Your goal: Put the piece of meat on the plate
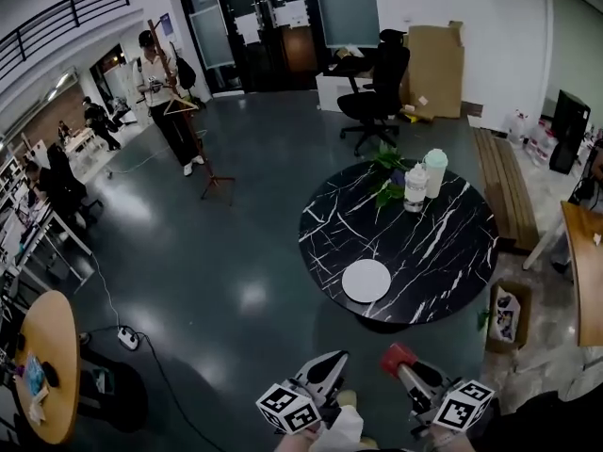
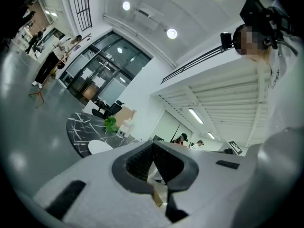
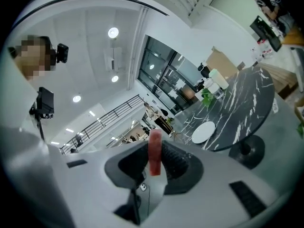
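1. While both grippers sit at the bottom edge of the head view, the right gripper (image 1: 401, 362) is clamped on the piece of meat (image 1: 396, 355), a red strip standing out beyond the jaw tips.
2. Right gripper view: the piece of meat (image 3: 155, 155) stands upright between the two dark ribbed pads (image 3: 175, 163), which press it from both sides. It is held in the air, well apart from the plate.
3. Left gripper view: the left gripper (image 2: 152, 146) has its jaws together at the tips, with nothing between them. In the head view it lies at lower centre, left of the right gripper.
4. The plate (image 1: 366, 281), white and round, rests bare near the lower left edge of the table (image 1: 443, 243), a round black top with white veining, right of centre in the head view.
5. At the table's upper edge stand two pale bottles (image 1: 415, 187), touching or just beside each other, next to a green plant (image 1: 386, 185).
6. Background of the head view: a black office chair (image 1: 377, 92) at top centre, a cardboard box (image 1: 435, 69) to its right, and a standing person (image 1: 168, 97) at upper left.
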